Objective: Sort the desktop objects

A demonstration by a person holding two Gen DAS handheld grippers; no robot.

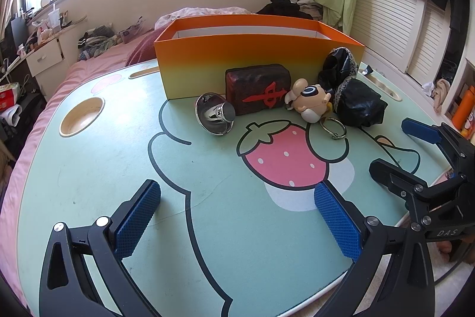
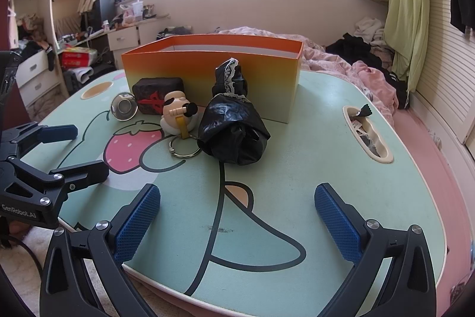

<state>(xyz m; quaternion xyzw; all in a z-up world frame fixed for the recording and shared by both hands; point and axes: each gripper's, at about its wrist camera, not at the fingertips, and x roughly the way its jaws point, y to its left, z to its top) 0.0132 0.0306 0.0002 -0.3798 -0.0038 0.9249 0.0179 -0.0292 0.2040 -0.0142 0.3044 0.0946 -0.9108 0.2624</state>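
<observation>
An orange box (image 1: 237,55) (image 2: 207,64) stands open-topped at the back of the mint table (image 1: 118,168) (image 2: 326,153). In front of it lie a shiny metal cup (image 1: 214,117) (image 2: 123,106) on its side, a dark block with a red character (image 1: 256,89) (image 2: 157,94), a cream toy keychain (image 1: 310,103) (image 2: 178,116) with a metal ring (image 1: 333,128) (image 2: 184,148), and a black lace-trimmed bag (image 1: 353,97) (image 2: 233,127). My left gripper (image 1: 237,216) (image 2: 68,147) hangs open near the front edge. My right gripper (image 2: 237,216) (image 1: 397,144) is open too, to the right of it, empty.
The table has a round cup recess (image 1: 81,116) at the left and a slot (image 2: 368,135) with small items at the right. A pink bed (image 2: 371,73) with clothes lies behind. Drawers (image 2: 32,79) and clutter stand at the left, louvred doors (image 1: 386,28) at the right.
</observation>
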